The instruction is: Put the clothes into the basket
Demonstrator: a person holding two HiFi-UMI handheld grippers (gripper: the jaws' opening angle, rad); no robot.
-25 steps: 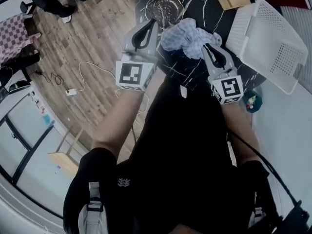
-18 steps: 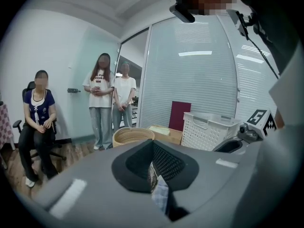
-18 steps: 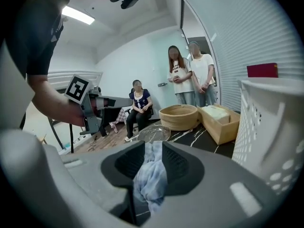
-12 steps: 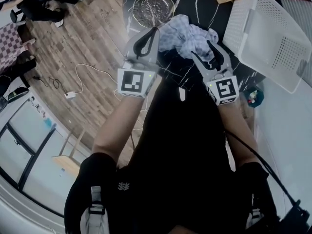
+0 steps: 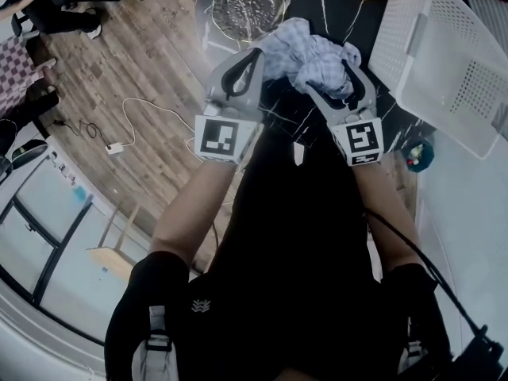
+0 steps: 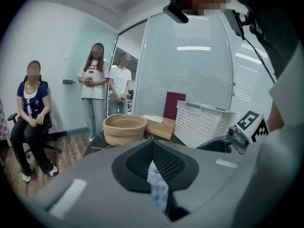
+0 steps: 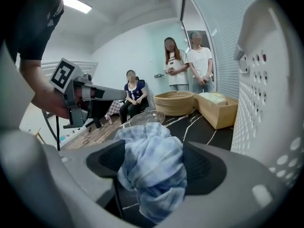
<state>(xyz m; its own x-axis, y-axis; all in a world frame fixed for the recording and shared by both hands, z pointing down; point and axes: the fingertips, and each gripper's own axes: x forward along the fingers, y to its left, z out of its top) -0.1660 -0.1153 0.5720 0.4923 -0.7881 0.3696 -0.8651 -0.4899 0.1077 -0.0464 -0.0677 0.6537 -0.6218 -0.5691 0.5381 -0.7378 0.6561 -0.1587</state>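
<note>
**Checked cloth bunched on the table, short of the basket**

Black marble with white veins is covering the table [image 5: 321,2], and a wooden floor [image 5: 135,62] is showing to its left with a white cable [image 5: 131,125] lying on it. Both grippers are reaching over the near edge of the table toward a crumpled blue-and-white checked cloth [image 5: 305,54], which is resting on the marble between them.

The left gripper [image 5: 252,54] is pinching the cloth: its fingers [image 6: 166,163] are pressed together with a narrow strip of checked fabric caught between them. How far that strip runs down is hidden behind the gripper's own body.

The right gripper [image 5: 340,76] has just been opening, and its fingers [image 7: 202,167] are standing wide apart. The main bunch of the cloth is filling the gap between them; whether the pads are brushing the fabric is hard to make out, but they are not clamping it.

The white basket [image 5: 452,62], perforated plastic, is sitting just to the right of the cloth. Its far side is being cut off by the picture's edge, and its inside is not showing in any view.

Beyond the cloth a glass bowl [image 5: 248,6] is standing on the table. Farther back, a woven basket [image 6: 124,128] and a wooden box [image 7: 216,108] are sitting side by side. Three people [image 6: 102,94] are waiting by the wall behind, one of them seated
</note>
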